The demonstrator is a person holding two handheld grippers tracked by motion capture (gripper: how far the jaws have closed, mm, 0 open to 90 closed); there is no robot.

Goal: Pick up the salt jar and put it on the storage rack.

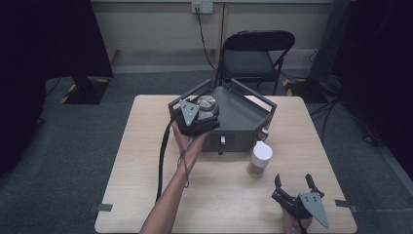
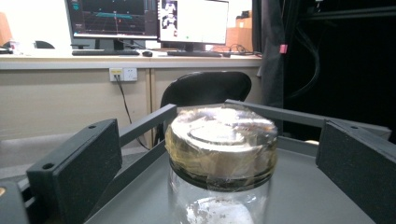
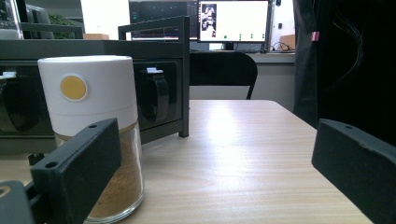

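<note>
My left gripper (image 1: 203, 113) is up over the near left corner of the grey rack (image 1: 243, 114) that sits at the far middle of the table (image 1: 146, 161). Its jaws stand wide, one on each side of a glass jar (image 2: 219, 158) with a metal lid (image 1: 206, 102), and I see open space between each jaw and the glass, so they are not touching it. The jar stands upright on the rack's top shelf, just inside the rail.

My right gripper (image 1: 294, 181) rests low at the near right of the table, jaws wide and holding nothing. Just ahead of it and a little to its left stands a shaker (image 1: 260, 159) with a white cap and brown powder inside; a yellow dot (image 3: 74, 87) marks the cap. It stands on the table in front of the rack, near the rack's right end, apart from my jaws.

A black chair (image 1: 255, 53) stands behind the table.
</note>
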